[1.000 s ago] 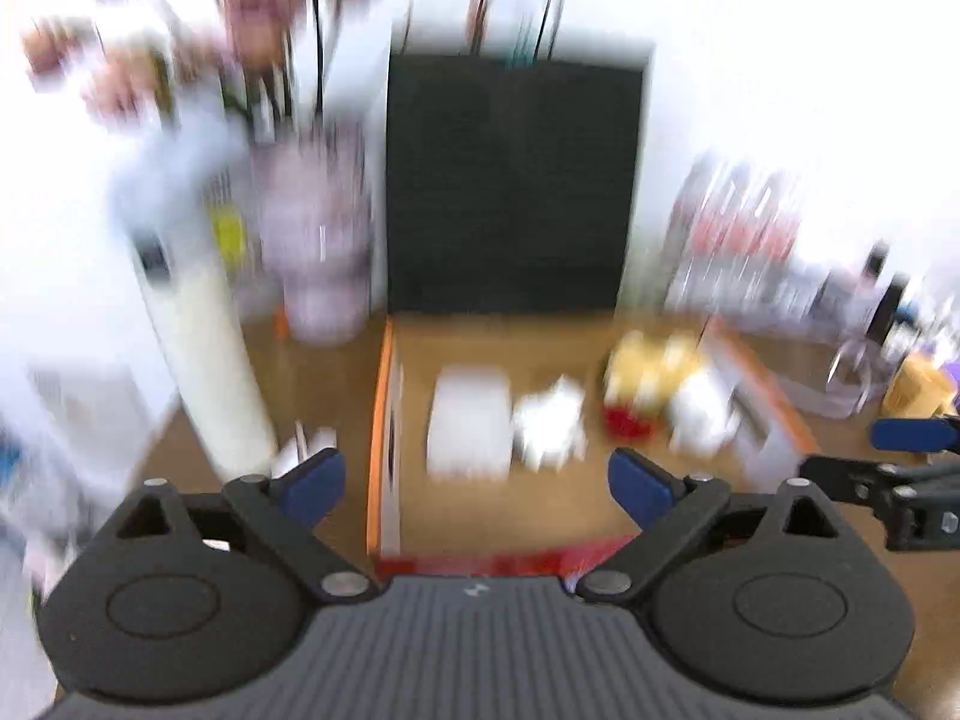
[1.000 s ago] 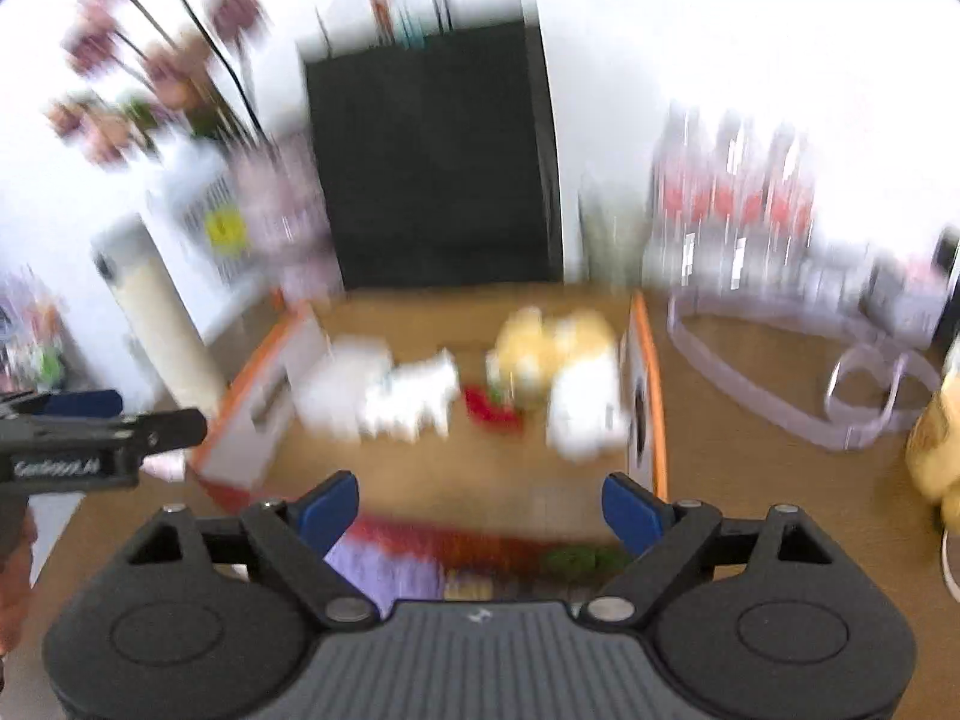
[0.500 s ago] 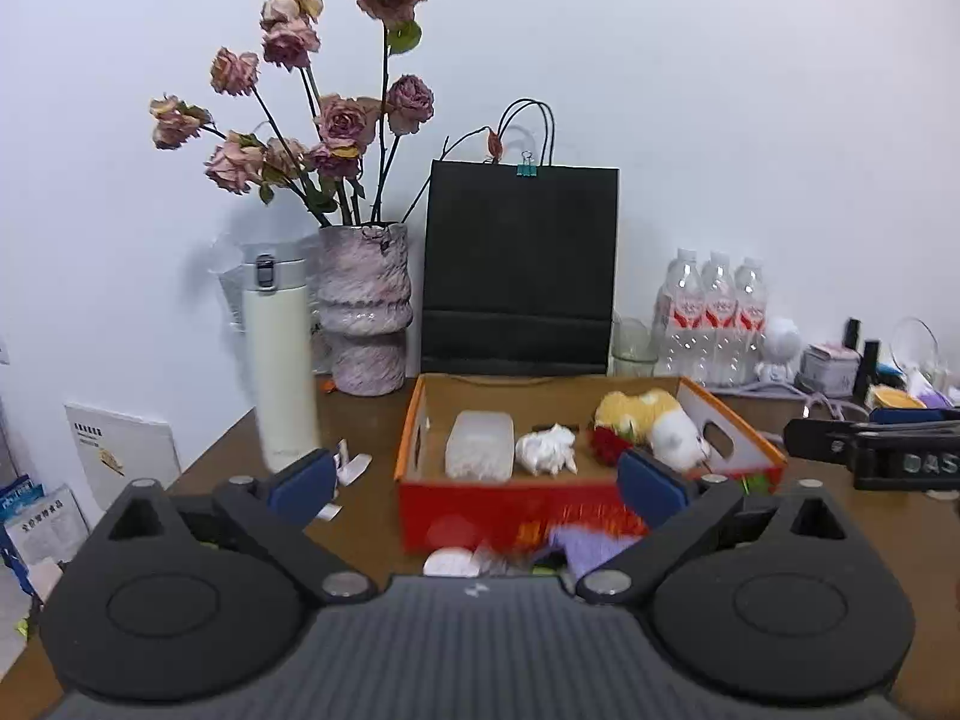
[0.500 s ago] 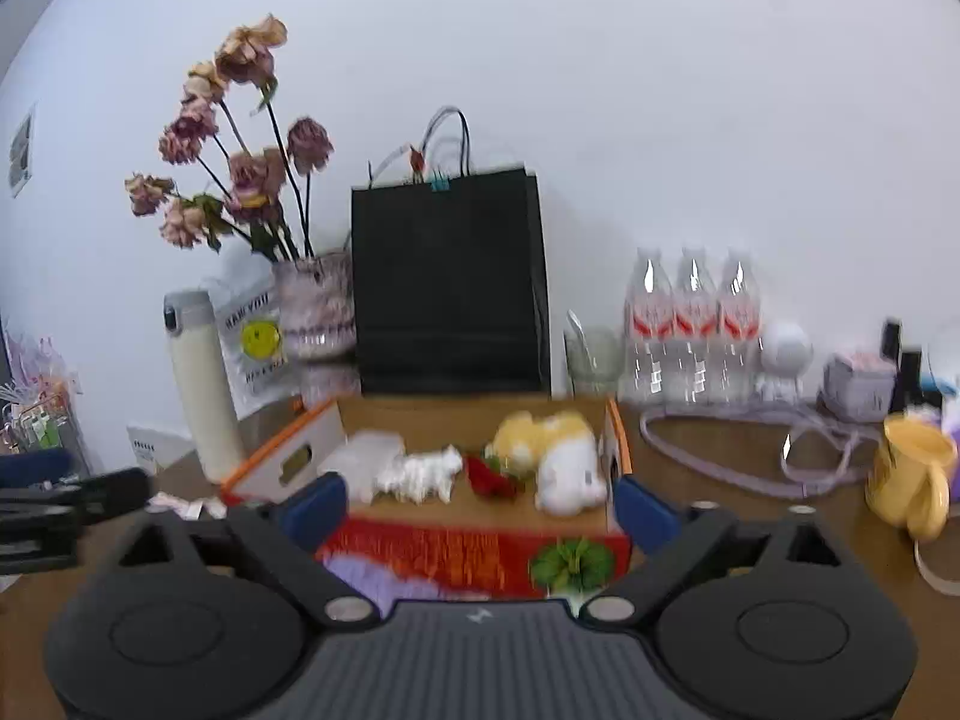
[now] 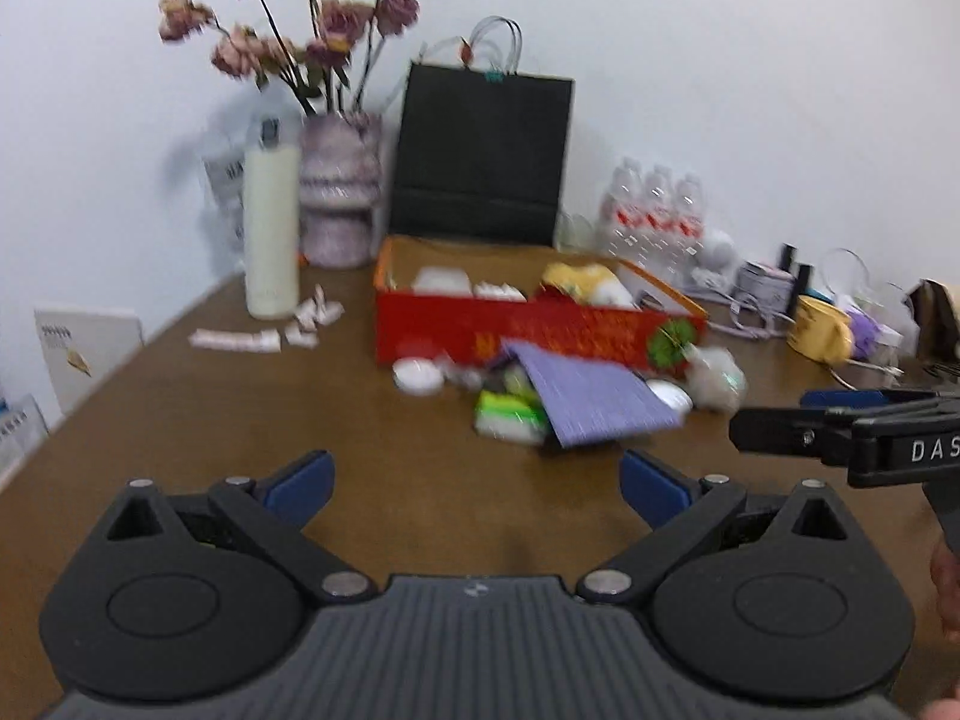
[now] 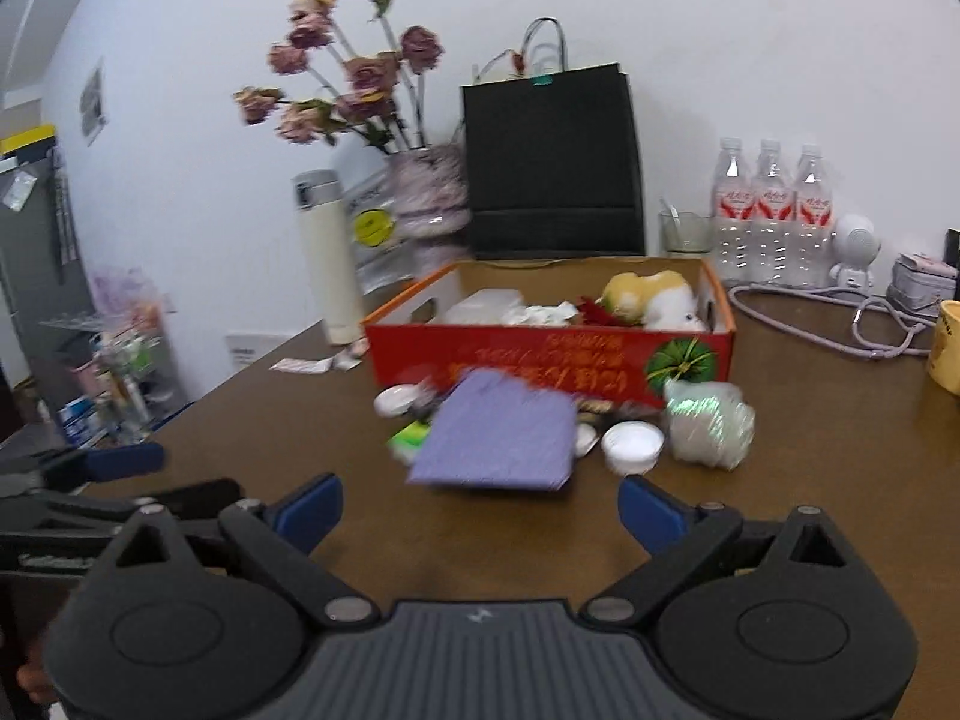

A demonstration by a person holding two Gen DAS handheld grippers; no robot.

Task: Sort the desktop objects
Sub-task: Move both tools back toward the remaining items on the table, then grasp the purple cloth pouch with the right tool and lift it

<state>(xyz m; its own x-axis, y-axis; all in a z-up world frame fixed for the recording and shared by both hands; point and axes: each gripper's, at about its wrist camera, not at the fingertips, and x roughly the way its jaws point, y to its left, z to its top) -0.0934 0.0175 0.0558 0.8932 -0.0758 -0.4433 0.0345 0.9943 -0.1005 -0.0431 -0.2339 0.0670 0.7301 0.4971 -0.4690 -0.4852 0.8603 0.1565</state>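
Observation:
A red cardboard box (image 5: pixel 540 330) (image 6: pixel 549 354) stands mid-table and holds a yellow-and-white plush, a clear plastic case and white items. In front of it lie a purple notebook (image 5: pixel 591 399) (image 6: pixel 501 432), a green packet (image 5: pixel 507 414), white round lids (image 5: pixel 418 374) (image 6: pixel 633 444) and a shiny wrapped ball (image 6: pixel 708 423). My left gripper (image 5: pixel 474 480) is open and empty above bare table, short of the pile. My right gripper (image 6: pixel 480 510) is open and empty, just short of the notebook. Each gripper shows from the side in the other view.
At the back stand a black paper bag (image 6: pixel 552 162), a vase of dried roses (image 5: pixel 339 192), a cream flask (image 5: pixel 270 228) and three water bottles (image 6: pixel 771 210). A yellow mug (image 5: pixel 819 327), a lilac cord and small items lie right. Paper scraps (image 5: pixel 288 324) lie left.
Both grippers have pulled back from over the box and lowered toward the table, so the pile in front of the box has come into view. Both stay open and empty.

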